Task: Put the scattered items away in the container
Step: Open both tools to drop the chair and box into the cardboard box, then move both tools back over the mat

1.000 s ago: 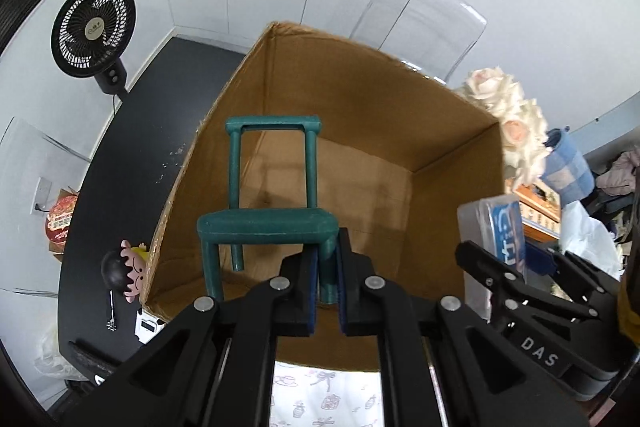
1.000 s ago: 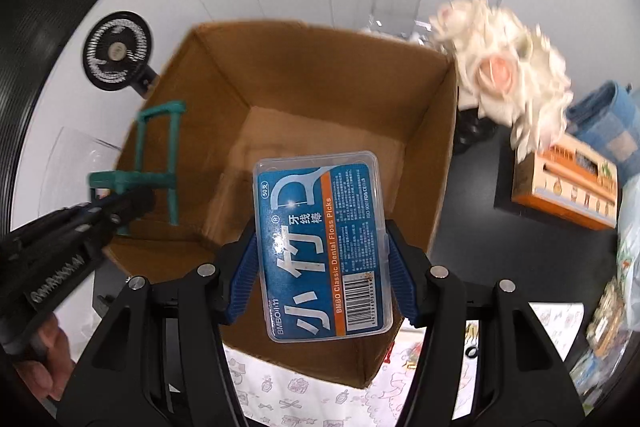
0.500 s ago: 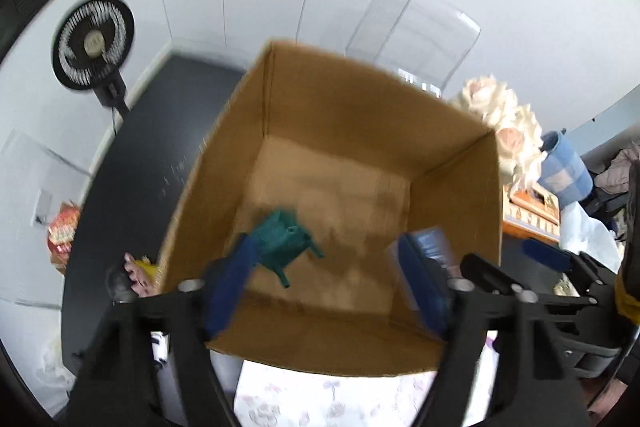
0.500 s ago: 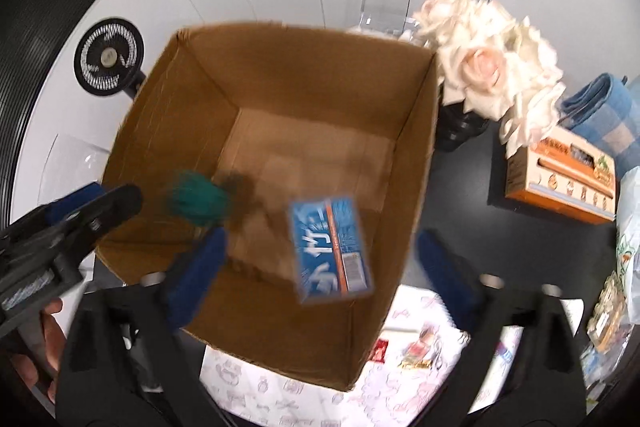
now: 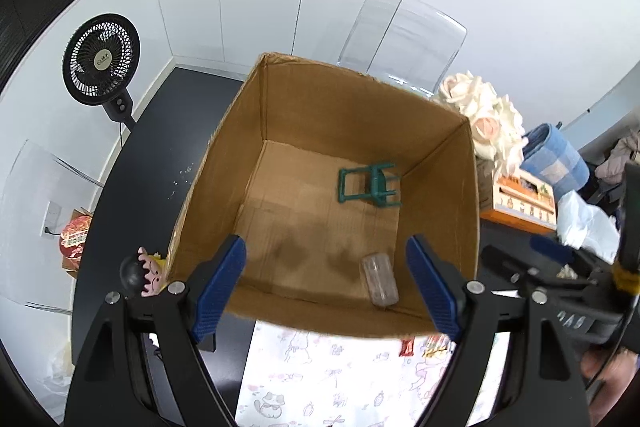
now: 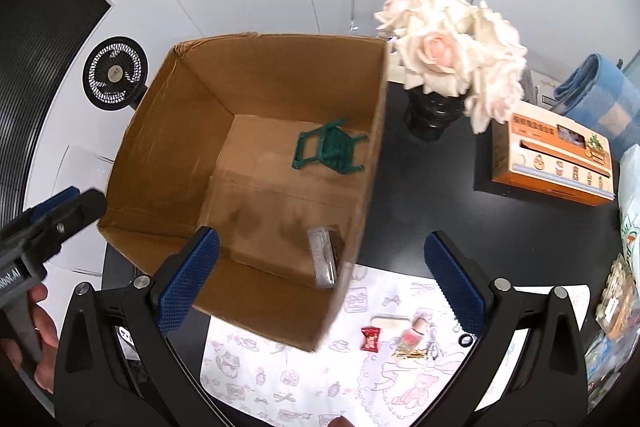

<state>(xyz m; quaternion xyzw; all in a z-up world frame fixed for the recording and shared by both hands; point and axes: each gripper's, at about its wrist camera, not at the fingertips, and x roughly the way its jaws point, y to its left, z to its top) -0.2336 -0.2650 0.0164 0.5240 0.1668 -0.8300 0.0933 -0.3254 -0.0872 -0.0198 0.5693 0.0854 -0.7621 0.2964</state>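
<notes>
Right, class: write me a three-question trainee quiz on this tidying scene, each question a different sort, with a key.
1. True or false: the green toy chair stands upright in the cardboard box.
2. Multiple choice: the clear plastic case lies A) on the patterned mat, B) in the box by its right wall, C) in the right hand-held gripper.
3. Fill in: the red candy lies on the patterned ____, outside the box.

Key: 1 false, it lies tipped on its side. 2 B. 3 mat.
</notes>
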